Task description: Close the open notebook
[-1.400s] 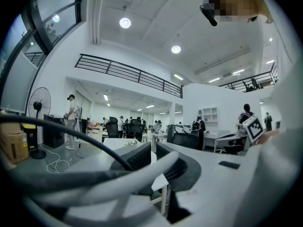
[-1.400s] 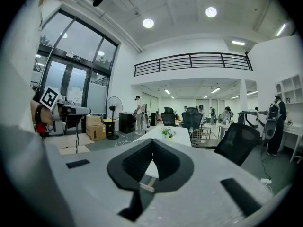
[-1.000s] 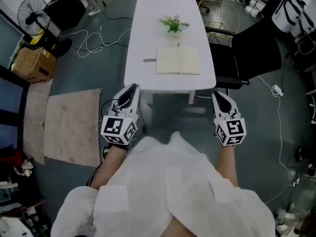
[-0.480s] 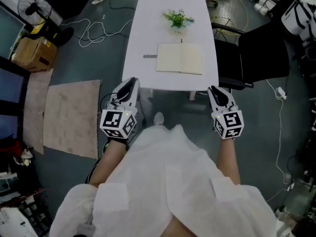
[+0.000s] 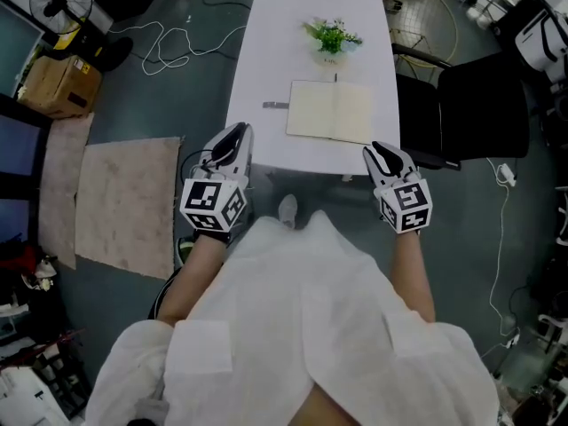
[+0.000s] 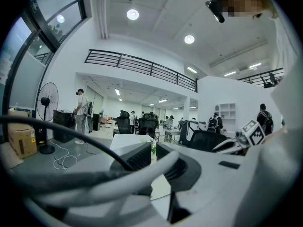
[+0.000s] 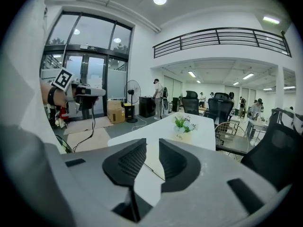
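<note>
The open notebook (image 5: 330, 111) lies flat with cream pages on the white table (image 5: 266, 140), near its front edge. It also shows low between the jaws as a cream notebook (image 7: 150, 161) in the right gripper view. My left gripper (image 5: 234, 140) hovers at the table's front left corner, its jaws drawn to a thin slit with nothing in them. My right gripper (image 5: 382, 155) hangs at the front right corner, just short of the notebook's near right corner. Its jaws have just been opening and stand apart, with nothing between them.
A small potted plant (image 5: 331, 38) stands behind the notebook and a grey pen-like item (image 5: 275, 105) lies to its left. A black chair (image 5: 479, 105) stands at the table's right. On the floor to the left are a mat (image 5: 124, 207), cables (image 5: 169, 47), a box (image 5: 55, 85) and a fan (image 5: 60, 5).
Both grippers have come forward from below the table's front edge up to its two near corners. The notebook has not moved.
</note>
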Demonstrator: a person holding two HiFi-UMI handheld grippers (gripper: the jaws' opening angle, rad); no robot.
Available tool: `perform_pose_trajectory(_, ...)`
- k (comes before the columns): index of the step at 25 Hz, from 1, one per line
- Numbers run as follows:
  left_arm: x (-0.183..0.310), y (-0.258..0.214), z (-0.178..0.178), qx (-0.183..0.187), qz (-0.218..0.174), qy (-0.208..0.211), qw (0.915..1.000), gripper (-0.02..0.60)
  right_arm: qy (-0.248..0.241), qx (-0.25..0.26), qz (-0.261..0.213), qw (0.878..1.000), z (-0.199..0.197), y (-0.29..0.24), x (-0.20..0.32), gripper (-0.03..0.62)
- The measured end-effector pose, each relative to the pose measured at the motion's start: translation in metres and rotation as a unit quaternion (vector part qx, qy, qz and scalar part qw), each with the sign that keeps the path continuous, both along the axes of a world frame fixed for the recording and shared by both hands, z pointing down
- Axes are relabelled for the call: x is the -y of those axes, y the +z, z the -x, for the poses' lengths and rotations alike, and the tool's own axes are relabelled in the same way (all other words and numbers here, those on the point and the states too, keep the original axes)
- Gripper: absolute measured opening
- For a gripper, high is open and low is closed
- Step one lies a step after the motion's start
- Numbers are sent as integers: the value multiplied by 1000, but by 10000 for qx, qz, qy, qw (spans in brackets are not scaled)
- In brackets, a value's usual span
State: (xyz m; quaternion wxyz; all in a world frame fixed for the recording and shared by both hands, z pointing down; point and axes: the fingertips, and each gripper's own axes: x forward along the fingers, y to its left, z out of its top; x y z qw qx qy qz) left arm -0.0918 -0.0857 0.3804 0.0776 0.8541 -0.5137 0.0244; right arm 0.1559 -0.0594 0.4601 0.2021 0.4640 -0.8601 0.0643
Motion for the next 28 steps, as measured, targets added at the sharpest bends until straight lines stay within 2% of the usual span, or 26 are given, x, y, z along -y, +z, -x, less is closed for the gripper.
perform_pose_trajectory(8,48,16,8,76,227,104,9997,34,-576,-283,457,9969,45,41,51,97)
perform_pose_trajectory(13,74,33,10,127,383,180,9990,34,-776,-396,735,9935,61,67,78,100)
perform_pose_trajectory(19,103,42,17,135,467,227,9986,34,-1084,-771,984,9862,79,99,96,103)
perform_pose_trajectory(24,124,51,23,155,535,288,9980,34,-1428,-1136,1257,9751,99,126,106,110)
perform_pose_trajectory(28,135,54,27,139,561,373,9976,34,-1885,-1742,1435,9558,113,151,104,121)
